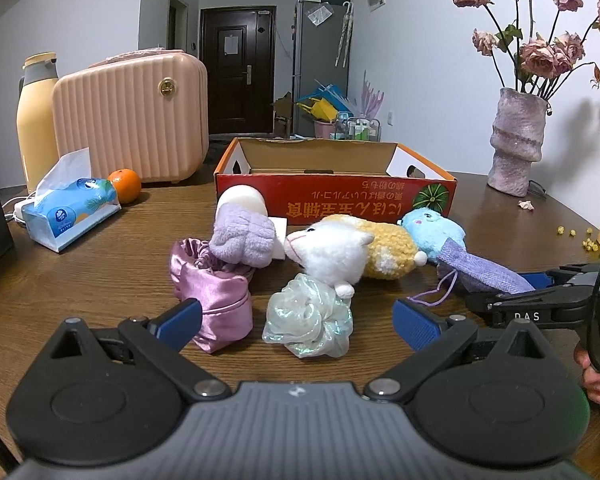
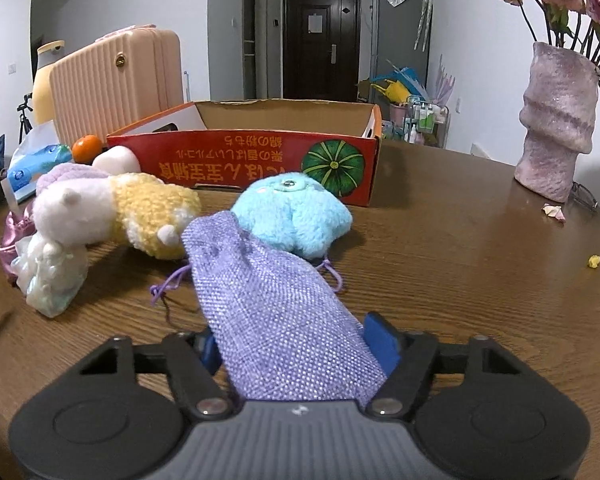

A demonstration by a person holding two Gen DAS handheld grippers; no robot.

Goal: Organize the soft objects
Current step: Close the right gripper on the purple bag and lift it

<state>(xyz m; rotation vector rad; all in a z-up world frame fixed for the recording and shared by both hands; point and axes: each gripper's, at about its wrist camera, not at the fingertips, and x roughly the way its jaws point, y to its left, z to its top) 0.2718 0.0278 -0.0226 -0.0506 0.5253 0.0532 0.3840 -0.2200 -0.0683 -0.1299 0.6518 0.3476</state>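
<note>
My right gripper (image 2: 296, 354) is clamping its jaws on the near end of the lilac mesh pouch (image 2: 272, 300). The pouch's long axis is running straight away from me toward the blue plush (image 2: 296, 216), which its far end is touching on the counter (image 2: 460, 264). The red cardboard box (image 2: 260, 160) is lying just beyond, dead ahead. My left gripper (image 1: 296, 316) is hovering with jaws apart, holding nothing.

Both wrist views sit low over the bench (image 1: 100, 280), facing the far door. The left view stands back from the soft pile; the right view is close, apparently further right. Both share the red box (image 1: 336, 196) (image 2: 260, 160) and vase (image 1: 516, 136) (image 2: 556, 120).
</note>
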